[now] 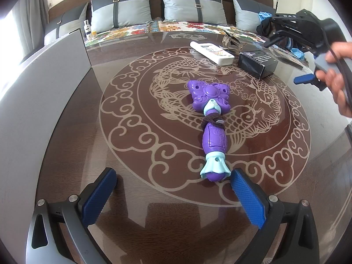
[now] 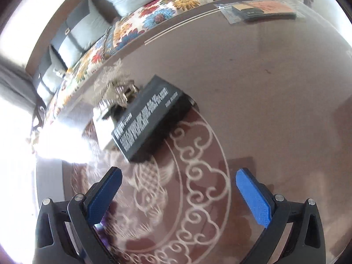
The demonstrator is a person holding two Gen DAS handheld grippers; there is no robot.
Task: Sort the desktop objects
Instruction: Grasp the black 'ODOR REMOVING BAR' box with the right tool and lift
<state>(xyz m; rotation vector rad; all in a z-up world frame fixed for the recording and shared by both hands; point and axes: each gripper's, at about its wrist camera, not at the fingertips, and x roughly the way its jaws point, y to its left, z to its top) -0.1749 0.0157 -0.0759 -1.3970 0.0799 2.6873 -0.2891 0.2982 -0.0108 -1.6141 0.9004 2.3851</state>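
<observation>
Left gripper (image 1: 173, 194) is hovering low over the glass-topped table (image 1: 66, 145), jaws spread wide, gripping nothing. The purple toy wand (image 1: 212, 129) is lying just beyond it, long axis running near-to-far; its teal flared end is sitting just inside the right pad (image 1: 248, 200), butterfly head pointing away. Left is the nearer tool.

Right gripper (image 2: 178, 191) is hanging farther right, jaws also spread and empty, facing the black box (image 2: 149, 121), which is lying skewed across its line. A white bottle (image 1: 212, 52) is resting far, left of that box. Grey box (image 1: 41, 92) at left: contents not visible.
</observation>
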